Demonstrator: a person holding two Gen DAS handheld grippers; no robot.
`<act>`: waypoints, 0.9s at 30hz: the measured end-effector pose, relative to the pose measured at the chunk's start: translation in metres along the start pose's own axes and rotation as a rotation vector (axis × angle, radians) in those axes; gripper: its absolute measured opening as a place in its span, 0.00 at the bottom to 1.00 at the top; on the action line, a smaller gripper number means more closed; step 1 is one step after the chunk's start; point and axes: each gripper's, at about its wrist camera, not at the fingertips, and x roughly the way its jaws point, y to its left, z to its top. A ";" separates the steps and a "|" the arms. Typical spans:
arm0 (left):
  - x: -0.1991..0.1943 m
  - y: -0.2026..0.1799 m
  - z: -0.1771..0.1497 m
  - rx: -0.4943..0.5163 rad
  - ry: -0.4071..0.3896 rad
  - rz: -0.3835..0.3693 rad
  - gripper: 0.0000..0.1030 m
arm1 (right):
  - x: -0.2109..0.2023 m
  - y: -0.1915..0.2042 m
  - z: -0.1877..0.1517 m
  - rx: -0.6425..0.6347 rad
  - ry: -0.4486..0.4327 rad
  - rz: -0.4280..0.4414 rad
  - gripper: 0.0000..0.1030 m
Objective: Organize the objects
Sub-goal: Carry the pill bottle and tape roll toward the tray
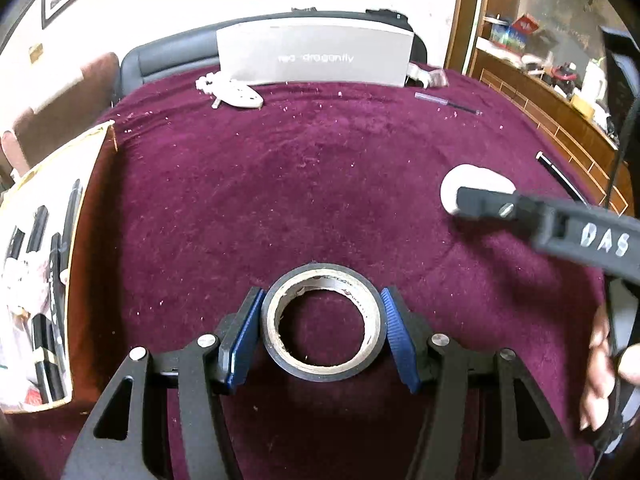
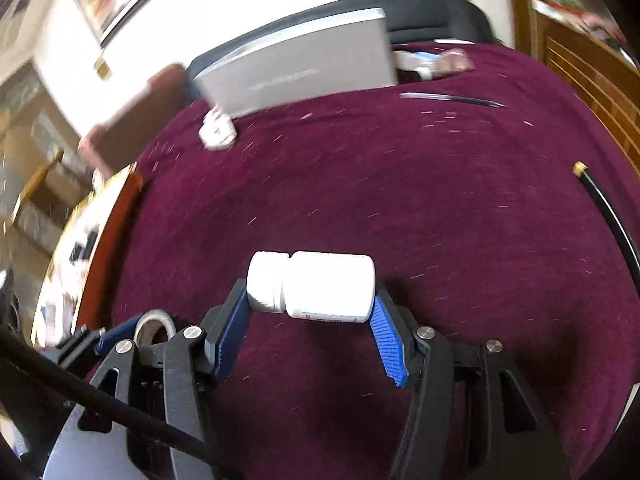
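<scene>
**Both claws loaded over the maroon counter**

The left claw [image 1: 323, 334] is clamped on a black tape roll [image 1: 323, 326]; the right claw [image 2: 310, 320] grips a white bottle [image 2: 312, 286] lying sideways. Ahead stand a grey box [image 1: 316, 58], a white plastic piece [image 1: 236, 94], and a black pen [image 1: 560, 176]. A tray of pens [image 1: 40, 280] borders the left.

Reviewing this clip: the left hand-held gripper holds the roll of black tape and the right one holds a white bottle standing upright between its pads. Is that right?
Not quite. The white bottle is not upright: it lies sideways across the right hand-held gripper, cap toward the left pad, as the right wrist view shows. The left hand-held gripper does hold the roll of black tape.
</scene>
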 end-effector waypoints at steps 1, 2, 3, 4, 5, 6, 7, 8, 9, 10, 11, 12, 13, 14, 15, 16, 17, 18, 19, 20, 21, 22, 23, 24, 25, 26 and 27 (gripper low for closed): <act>-0.002 0.000 -0.002 0.003 -0.009 0.005 0.51 | 0.002 0.006 -0.003 -0.022 0.006 -0.005 0.54; -0.002 -0.001 -0.002 0.009 -0.012 0.010 0.51 | 0.004 0.010 -0.005 -0.041 0.012 -0.013 0.54; -0.001 -0.001 -0.001 0.010 -0.011 0.010 0.51 | 0.006 0.013 -0.007 -0.059 0.018 -0.027 0.54; 0.001 -0.001 -0.002 0.003 -0.003 0.003 0.51 | 0.007 0.014 -0.008 -0.067 0.020 -0.039 0.54; 0.001 0.002 -0.001 -0.009 -0.004 -0.012 0.51 | 0.008 0.014 -0.009 -0.070 0.022 -0.049 0.55; 0.001 0.003 -0.001 -0.016 -0.006 -0.023 0.50 | 0.008 0.013 -0.010 -0.074 0.019 -0.050 0.54; 0.000 0.004 -0.002 -0.021 -0.008 -0.027 0.50 | 0.008 0.013 -0.009 -0.076 0.020 -0.053 0.54; -0.001 0.005 -0.002 -0.028 -0.011 -0.036 0.50 | 0.007 0.013 -0.010 -0.075 0.018 -0.054 0.54; -0.001 0.006 -0.002 -0.033 -0.013 -0.043 0.50 | 0.008 0.014 -0.008 -0.075 0.018 -0.055 0.54; -0.002 0.008 -0.002 -0.039 -0.017 -0.053 0.50 | 0.008 0.015 -0.008 -0.075 0.016 -0.054 0.54; -0.003 0.009 -0.002 -0.042 -0.021 -0.059 0.50 | 0.006 0.015 -0.007 -0.073 0.010 -0.051 0.54; -0.004 0.009 -0.002 -0.041 -0.026 -0.061 0.50 | 0.004 0.016 -0.007 -0.071 -0.001 -0.049 0.54; -0.005 0.008 -0.002 -0.037 -0.033 -0.060 0.50 | 0.002 0.017 -0.006 -0.071 -0.010 -0.047 0.54; -0.007 0.008 -0.001 -0.035 -0.041 -0.057 0.50 | 0.000 0.017 -0.006 -0.071 -0.015 -0.047 0.54; -0.009 0.008 -0.001 -0.030 -0.053 -0.051 0.50 | 0.000 0.017 -0.006 -0.068 -0.018 -0.049 0.54; -0.011 0.007 -0.001 -0.022 -0.065 -0.044 0.50 | 0.001 0.018 -0.005 -0.066 -0.017 -0.050 0.54; -0.014 0.006 -0.001 -0.014 -0.080 -0.034 0.50 | 0.003 0.017 -0.005 -0.066 -0.009 -0.052 0.54; -0.015 0.006 -0.001 -0.010 -0.089 -0.028 0.50 | 0.004 0.017 -0.006 -0.065 -0.006 -0.055 0.54; -0.017 0.005 0.000 -0.004 -0.097 -0.024 0.50 | 0.006 0.017 -0.006 -0.063 -0.002 -0.058 0.54; -0.017 0.006 0.000 -0.002 -0.100 -0.021 0.51 | 0.007 0.017 -0.006 -0.065 0.002 -0.060 0.54; -0.018 0.006 0.000 -0.003 -0.103 -0.020 0.51 | 0.007 0.017 -0.007 -0.066 0.005 -0.061 0.54; -0.018 0.006 0.001 -0.003 -0.105 -0.019 0.51 | 0.008 0.017 -0.007 -0.066 0.003 -0.064 0.54; -0.019 0.006 0.000 -0.001 -0.110 -0.012 0.51 | 0.007 0.017 -0.007 -0.067 0.001 -0.065 0.54; -0.020 0.006 0.001 0.003 -0.118 -0.002 0.51 | 0.007 0.017 -0.007 -0.067 0.000 -0.064 0.54; -0.021 0.005 0.001 0.007 -0.126 0.007 0.51 | 0.007 0.017 -0.006 -0.067 -0.001 -0.064 0.54; -0.022 0.005 0.001 0.010 -0.132 0.012 0.51 | 0.007 0.017 -0.006 -0.066 -0.002 -0.065 0.54; -0.023 0.005 0.001 0.014 -0.138 0.018 0.51 | 0.008 0.017 -0.006 -0.067 -0.001 -0.065 0.54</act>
